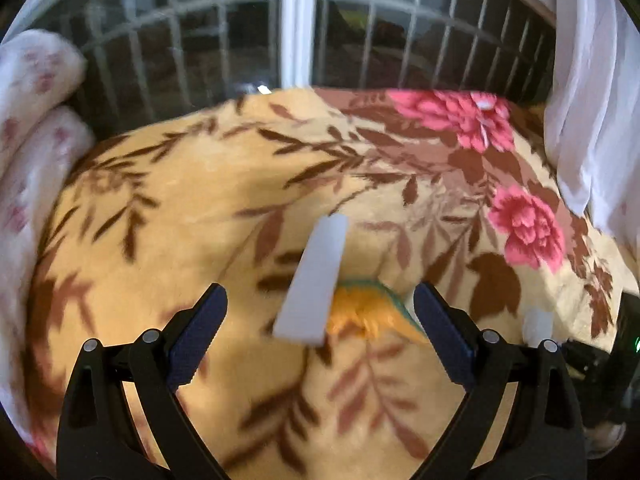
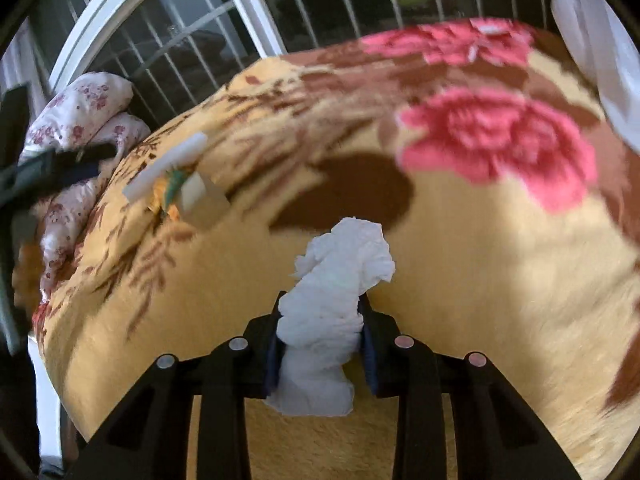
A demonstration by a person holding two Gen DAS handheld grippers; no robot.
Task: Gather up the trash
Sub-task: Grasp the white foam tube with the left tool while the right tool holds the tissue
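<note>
My left gripper is open above the floral blanket. Between and just beyond its fingers lie a white flat strip and an orange and green crumpled wrapper. My right gripper is shut on a crumpled white tissue, held above the blanket. In the right wrist view the white strip, the wrapper and a small cardboard box lie together at the left, with the left gripper's finger beside them.
The yellow blanket with pink flowers covers a bed by a barred window. Pink-patterned pillows are stacked at the left. A white curtain hangs at the right. A small white scrap lies on a far flower.
</note>
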